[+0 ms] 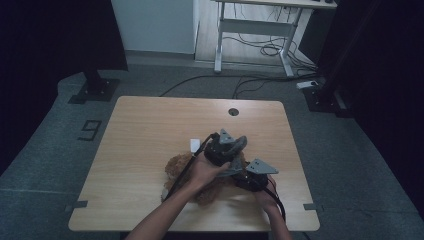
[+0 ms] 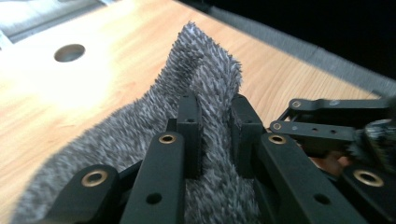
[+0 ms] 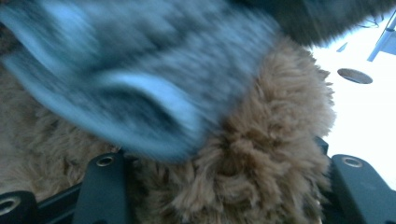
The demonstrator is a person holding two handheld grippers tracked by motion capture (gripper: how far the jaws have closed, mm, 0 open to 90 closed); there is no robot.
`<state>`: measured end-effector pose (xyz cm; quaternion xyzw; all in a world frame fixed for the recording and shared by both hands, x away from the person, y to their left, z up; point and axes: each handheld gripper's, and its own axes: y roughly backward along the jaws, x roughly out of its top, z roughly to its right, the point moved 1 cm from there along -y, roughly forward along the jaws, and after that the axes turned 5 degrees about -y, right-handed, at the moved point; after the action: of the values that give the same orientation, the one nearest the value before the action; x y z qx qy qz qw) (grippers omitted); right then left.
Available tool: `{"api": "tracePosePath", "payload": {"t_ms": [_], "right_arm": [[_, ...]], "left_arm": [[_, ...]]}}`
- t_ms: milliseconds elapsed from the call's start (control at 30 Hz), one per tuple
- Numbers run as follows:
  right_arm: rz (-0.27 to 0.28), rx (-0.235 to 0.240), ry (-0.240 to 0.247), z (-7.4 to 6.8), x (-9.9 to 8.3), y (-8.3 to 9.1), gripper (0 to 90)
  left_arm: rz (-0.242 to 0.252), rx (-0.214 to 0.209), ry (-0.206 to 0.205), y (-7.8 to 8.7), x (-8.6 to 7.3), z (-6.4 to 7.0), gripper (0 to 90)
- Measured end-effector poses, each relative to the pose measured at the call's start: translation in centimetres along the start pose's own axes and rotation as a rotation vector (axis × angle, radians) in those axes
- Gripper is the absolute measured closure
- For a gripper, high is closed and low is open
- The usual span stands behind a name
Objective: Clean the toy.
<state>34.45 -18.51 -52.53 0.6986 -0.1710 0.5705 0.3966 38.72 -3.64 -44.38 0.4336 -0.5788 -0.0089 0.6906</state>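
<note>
Two grippers at work — left gripper (image 2: 212,135) clamped on the grey fuzzy cloth (image 2: 201,70), right gripper (image 3: 224,186) hugging the brown plush toy (image 3: 261,154), steadying it near-right.

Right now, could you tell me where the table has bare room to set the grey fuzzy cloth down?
The table's whole left half is bare, from the brown plush toy to the left edge. The far strip around the round hole is free too. It is crowded near the front middle, where both tools, left and right, work over the grey fuzzy cloth.

plush toy (image 1: 181,165) on table (image 1: 140,135) near front edge | fuzzy cloth (image 1: 239,145) over its right
</note>
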Motion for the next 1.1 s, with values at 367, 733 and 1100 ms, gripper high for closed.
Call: {"api": "tracePosePath", "payload": {"t_ms": [367,733,1100], "right_arm": [[-0.008,-0.003,0.013,0.0,-0.5,0.2,40.4],[0.0,0.0,-0.008,0.0,-0.9,0.5,40.4],[0.005,-0.003,-0.026,0.0,-1.1,0.5,40.2]], "left_arm": [[-0.094,0.073,0.054,2.0,-3.1,-2.5,78.1],[-0.063,0.112,0.171,7.1,-8.0,-7.1,78.2],[-0.051,0.142,0.291,9.7,-14.3,-10.3,78.4]]}}
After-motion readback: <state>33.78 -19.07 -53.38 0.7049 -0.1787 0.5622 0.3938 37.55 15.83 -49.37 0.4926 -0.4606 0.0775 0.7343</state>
